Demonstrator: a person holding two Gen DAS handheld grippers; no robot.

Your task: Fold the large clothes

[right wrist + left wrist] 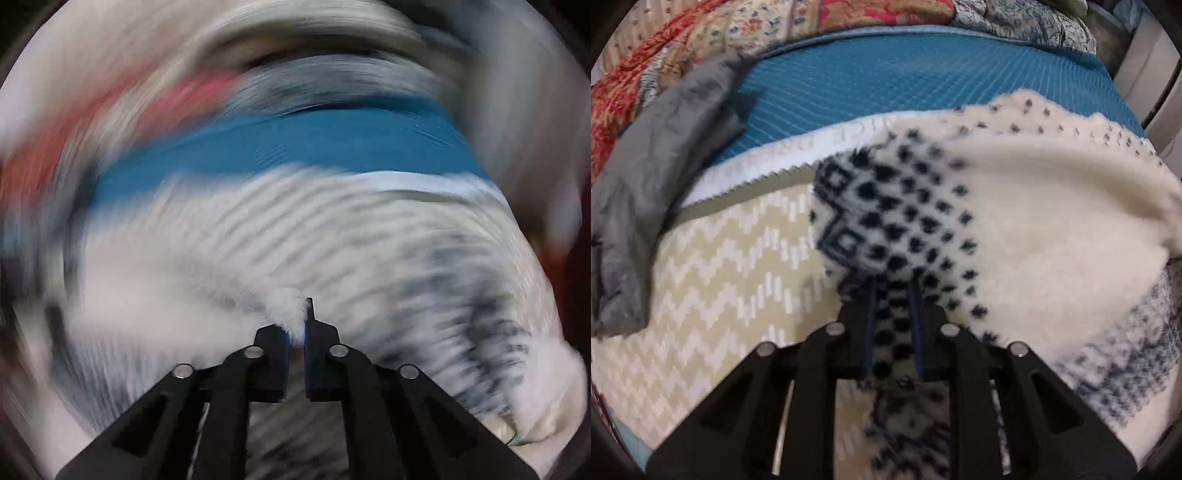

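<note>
Cream fleece sweater (1034, 221) with navy dots lay over a zigzag mat (720, 277), teal cover (886, 74) beyond. Left gripper (892, 291) clenched its near edge. Right gripper (300, 317) pinched a cream fold; view badly blurred. Grey garment (657, 166) far left.

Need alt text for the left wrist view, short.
The left gripper is shut on a fold of the cream fleece garment with navy dots, above a beige zigzag cover. A grey garment lies left, on a blue mat.
</note>
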